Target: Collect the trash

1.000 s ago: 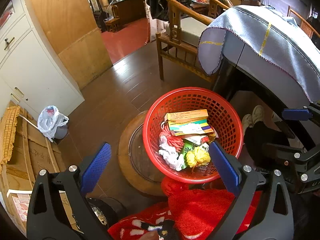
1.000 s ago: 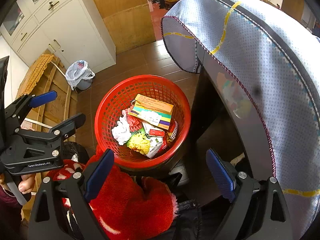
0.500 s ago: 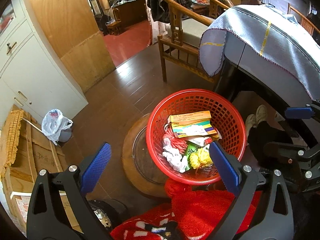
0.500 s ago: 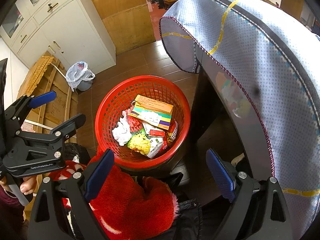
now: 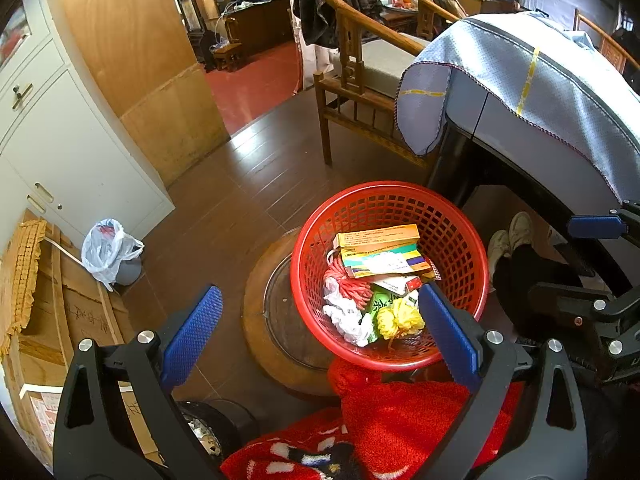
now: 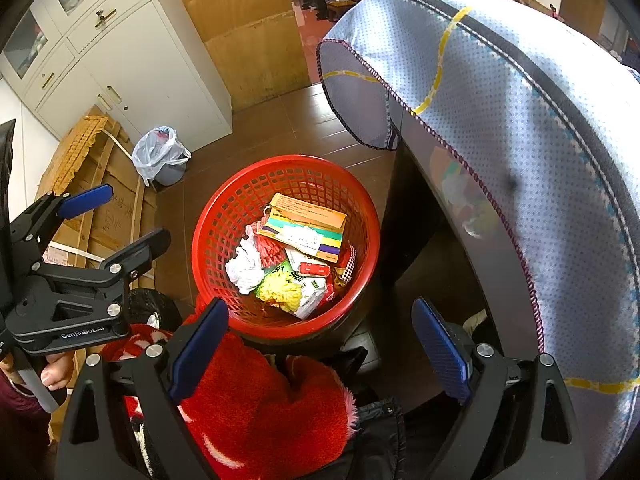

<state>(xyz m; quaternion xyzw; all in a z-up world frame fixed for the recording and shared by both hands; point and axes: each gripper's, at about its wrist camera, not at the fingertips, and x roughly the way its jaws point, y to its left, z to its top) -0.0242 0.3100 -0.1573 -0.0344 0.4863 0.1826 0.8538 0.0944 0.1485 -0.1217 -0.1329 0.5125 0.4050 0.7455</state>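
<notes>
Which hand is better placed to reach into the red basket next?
Probably the left. The left tongs hang open with one pad already over the rim of the red basket, beside the yellow crumpled wad. The right tongs, also open, sit short of the rim.

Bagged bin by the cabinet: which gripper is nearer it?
Left. The left gripper is left of the red basket, toward the bagged bin; the right gripper, toward the covered table.

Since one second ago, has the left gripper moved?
Yes. In the left wrist view the red basket and white cabinet slid slightly right, so the left gripper swung a little left.
</notes>
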